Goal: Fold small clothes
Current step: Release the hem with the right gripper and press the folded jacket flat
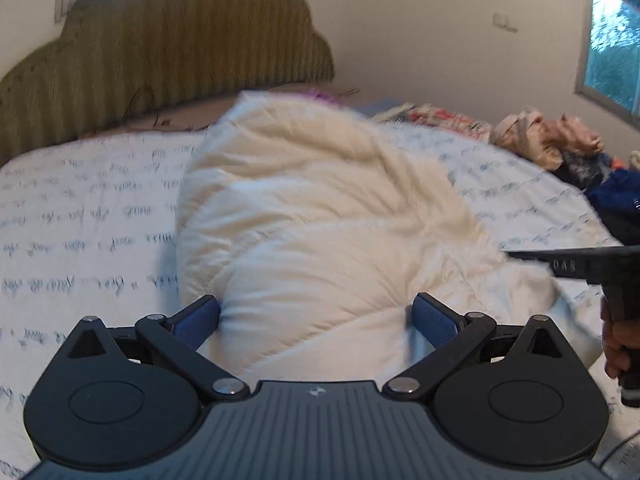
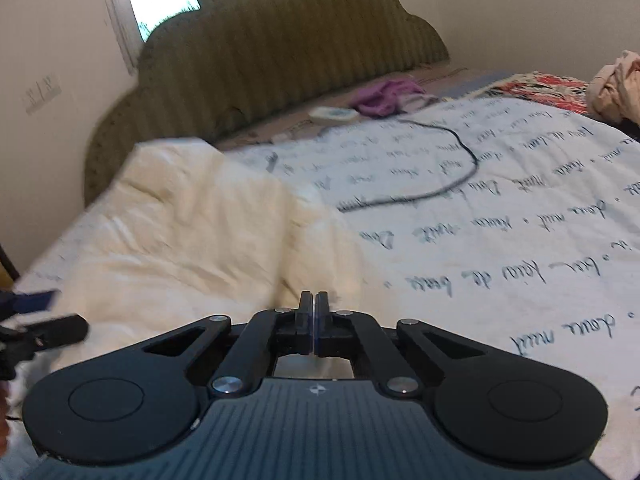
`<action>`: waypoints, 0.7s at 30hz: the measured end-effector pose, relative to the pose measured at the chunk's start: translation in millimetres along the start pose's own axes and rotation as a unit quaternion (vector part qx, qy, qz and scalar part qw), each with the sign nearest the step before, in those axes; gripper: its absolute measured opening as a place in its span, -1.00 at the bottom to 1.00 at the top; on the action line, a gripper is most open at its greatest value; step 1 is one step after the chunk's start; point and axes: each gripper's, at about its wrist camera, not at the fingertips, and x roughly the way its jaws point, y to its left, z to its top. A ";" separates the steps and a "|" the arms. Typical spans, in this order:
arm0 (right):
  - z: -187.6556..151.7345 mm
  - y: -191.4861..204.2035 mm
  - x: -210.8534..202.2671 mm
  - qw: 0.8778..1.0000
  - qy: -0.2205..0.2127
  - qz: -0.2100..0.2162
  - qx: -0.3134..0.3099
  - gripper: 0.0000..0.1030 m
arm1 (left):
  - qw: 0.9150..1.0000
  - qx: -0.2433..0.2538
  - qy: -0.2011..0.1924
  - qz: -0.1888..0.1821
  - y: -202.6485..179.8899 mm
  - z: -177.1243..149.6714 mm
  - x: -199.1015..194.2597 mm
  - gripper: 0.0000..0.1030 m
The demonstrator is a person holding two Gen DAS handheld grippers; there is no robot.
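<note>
A cream white garment (image 1: 304, 216) lies bunched on the bed, blurred by motion. My left gripper (image 1: 316, 320) is open, its blue pads (image 1: 434, 320) on either side of the garment's near fold. My right gripper (image 2: 314, 304) is shut at the garment's edge (image 2: 192, 240); whether cloth is pinched between the fingers is hidden. The right gripper also shows at the right edge of the left wrist view (image 1: 576, 266), and the left gripper at the left edge of the right wrist view (image 2: 36, 320).
The bedspread (image 2: 500, 208) is white with handwriting print. A black cable (image 2: 448, 184) loops across it. An olive scalloped headboard (image 1: 168, 56) stands behind. A purple cloth (image 2: 384, 96) and a pile of clothes (image 1: 560, 148) lie at the far side.
</note>
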 end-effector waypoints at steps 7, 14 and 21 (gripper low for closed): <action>5.0 37.5 -61.1 0.990 -0.132 0.025 -0.032 -0.52 | 0.999 0.021 -0.019 0.019 -8.7 -11.2 -0.9 1.00; -5.0 74.9 -1.3 0.994 -0.021 -0.010 -0.107 -0.33 | 0.999 0.025 -0.018 0.025 -13.1 -7.8 1.4 1.00; -16.7 63.8 7.4 0.998 -0.021 -0.009 -0.062 -0.13 | 0.999 0.029 -0.017 0.031 -14.9 -6.8 -2.0 1.00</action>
